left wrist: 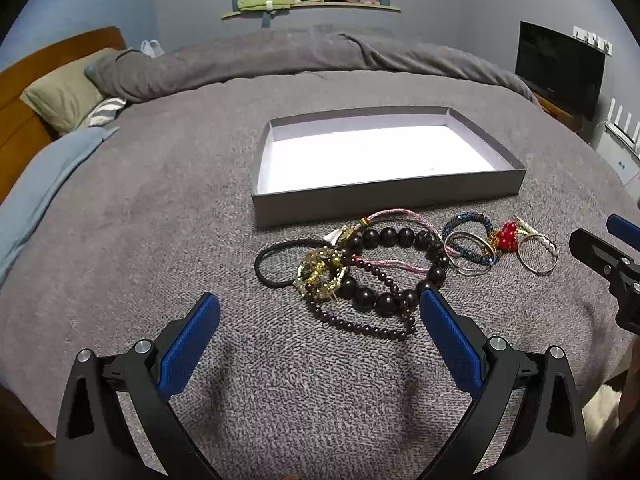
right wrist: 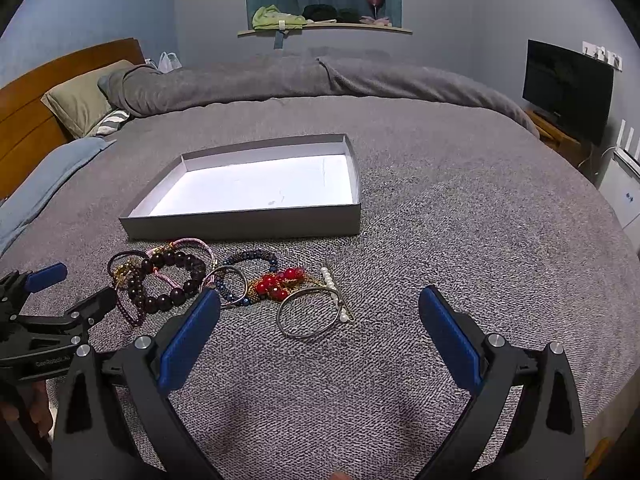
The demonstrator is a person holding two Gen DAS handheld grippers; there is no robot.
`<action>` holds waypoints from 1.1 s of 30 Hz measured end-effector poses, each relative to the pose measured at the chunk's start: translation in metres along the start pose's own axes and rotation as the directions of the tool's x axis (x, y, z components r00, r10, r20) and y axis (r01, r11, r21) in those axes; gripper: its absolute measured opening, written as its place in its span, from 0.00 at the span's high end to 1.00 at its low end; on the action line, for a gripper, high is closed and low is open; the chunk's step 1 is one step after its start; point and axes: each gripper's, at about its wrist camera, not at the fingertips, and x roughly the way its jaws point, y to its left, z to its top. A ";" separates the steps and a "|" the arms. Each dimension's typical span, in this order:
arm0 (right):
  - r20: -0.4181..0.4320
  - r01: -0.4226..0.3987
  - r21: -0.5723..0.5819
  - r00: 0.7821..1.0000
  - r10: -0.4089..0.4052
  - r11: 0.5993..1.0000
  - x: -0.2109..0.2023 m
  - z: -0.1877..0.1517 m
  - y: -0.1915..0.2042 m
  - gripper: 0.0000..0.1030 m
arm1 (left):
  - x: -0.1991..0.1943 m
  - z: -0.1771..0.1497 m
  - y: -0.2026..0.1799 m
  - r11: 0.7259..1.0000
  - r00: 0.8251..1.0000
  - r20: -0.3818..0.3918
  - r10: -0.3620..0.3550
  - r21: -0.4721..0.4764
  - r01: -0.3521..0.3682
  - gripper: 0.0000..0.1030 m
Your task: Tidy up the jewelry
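Right wrist view: both grippers (right wrist: 319, 308) spread, empty; better pinching silver bangle (right wrist: 308, 312) rim first, lifting clear toward grey box (right wrist: 244, 226).

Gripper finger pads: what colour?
Blue pads on black frames, both grippers; clearest in the left wrist view.

On the grey bedspread (left wrist: 160, 240) an open grey box (left wrist: 384, 196) with a white floor sits at the far side. Just near of it lies a tangle of jewelry: a black hair tie (left wrist: 280, 262), a big dark bead bracelet (left wrist: 394, 272), and right of those a blue beaded bracelet (left wrist: 472, 240), red beads (left wrist: 507, 236) and a silver bangle (left wrist: 538, 254). The left gripper (left wrist: 320, 312) is spread wide, nearest, empty. The right gripper (left wrist: 612, 252) enters at the right edge.
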 end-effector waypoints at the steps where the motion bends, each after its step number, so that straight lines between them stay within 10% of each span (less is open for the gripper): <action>1: 0.000 0.000 0.001 1.000 0.000 1.000 0.000 0.000 0.000 0.05 | 0.000 0.000 0.000 1.000 1.000 0.001 0.000 0.000 0.000 0.04; 33: -0.007 -0.001 -0.002 1.000 0.001 1.000 0.001 0.000 -0.002 0.05 | 0.003 0.001 -0.002 1.000 1.000 -0.013 -0.004 0.011 0.004 0.04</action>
